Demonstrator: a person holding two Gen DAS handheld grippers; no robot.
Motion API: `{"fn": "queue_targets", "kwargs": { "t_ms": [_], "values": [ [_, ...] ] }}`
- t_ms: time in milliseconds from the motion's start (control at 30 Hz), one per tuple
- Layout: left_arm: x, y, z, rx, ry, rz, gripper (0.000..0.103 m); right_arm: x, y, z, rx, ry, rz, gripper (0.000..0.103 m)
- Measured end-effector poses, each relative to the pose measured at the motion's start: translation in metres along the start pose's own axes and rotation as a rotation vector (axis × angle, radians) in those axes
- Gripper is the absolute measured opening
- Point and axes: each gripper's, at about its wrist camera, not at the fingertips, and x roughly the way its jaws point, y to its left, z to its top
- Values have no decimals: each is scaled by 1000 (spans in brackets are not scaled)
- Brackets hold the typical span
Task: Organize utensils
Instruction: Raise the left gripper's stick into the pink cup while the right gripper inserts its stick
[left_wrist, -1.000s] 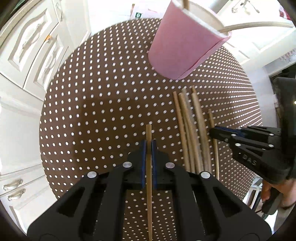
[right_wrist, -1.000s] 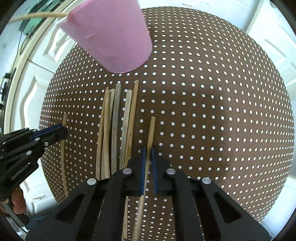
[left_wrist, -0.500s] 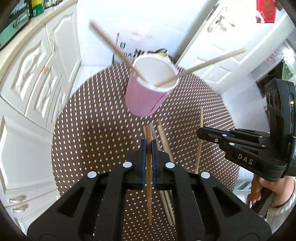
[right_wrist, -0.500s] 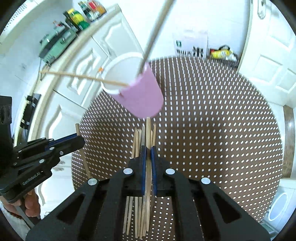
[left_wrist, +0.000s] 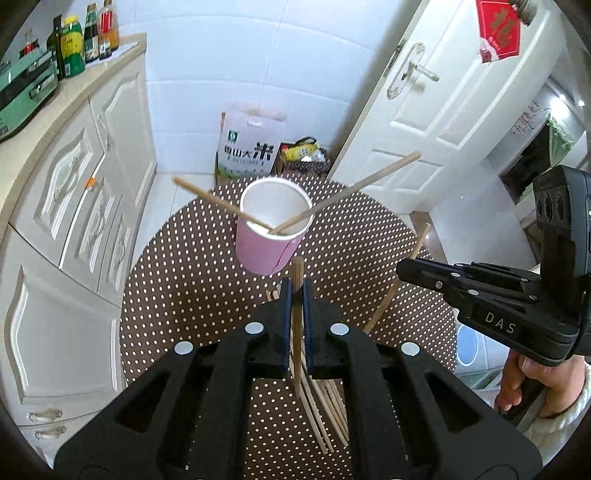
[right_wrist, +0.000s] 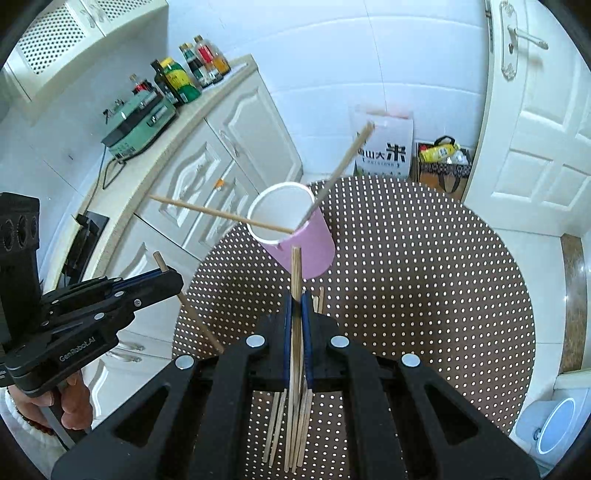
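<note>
A pink paper cup (left_wrist: 271, 243) (right_wrist: 310, 251) stands on the brown dotted table (left_wrist: 184, 277) (right_wrist: 424, 277) with two wooden chopsticks (left_wrist: 343, 192) (right_wrist: 221, 216) leaning out of it. My left gripper (left_wrist: 295, 291) (right_wrist: 175, 278) is shut on one chopstick (left_wrist: 297, 271) (right_wrist: 201, 321), held above the table short of the cup. My right gripper (right_wrist: 295, 301) (left_wrist: 402, 267) is shut on another chopstick (right_wrist: 295, 266) (left_wrist: 419, 243), also raised near the cup. Several loose chopsticks (left_wrist: 325, 406) (right_wrist: 291, 424) lie on the table below both grippers, partly hidden by the jaws.
White cabinets (left_wrist: 74, 206) run along the left, with bottles (left_wrist: 74, 44) and a green appliance (right_wrist: 140, 122) on the counter. A rice bag (left_wrist: 251, 147) and a shopping bag (right_wrist: 443, 158) sit on the floor beyond the table. A white door (left_wrist: 443, 110) stands at the right.
Both grippers have risen from the table, each lifting its chopstick off the pile. The cup now shows from above with its rim and two sticks in view.
</note>
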Motion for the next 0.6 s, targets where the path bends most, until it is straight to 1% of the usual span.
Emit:
{"fn": "queue_targets", "kwargs": {
  "t_ms": [333, 600],
  "values": [
    [-31, -8, 17, 10, -93, -3, 6, -37, 20, 13, -52, -93, 9, 4],
    [-58, -6, 36, -7, -182, -13, 6, -61, 31, 35, -91, -178, 10, 4]
  ]
}}
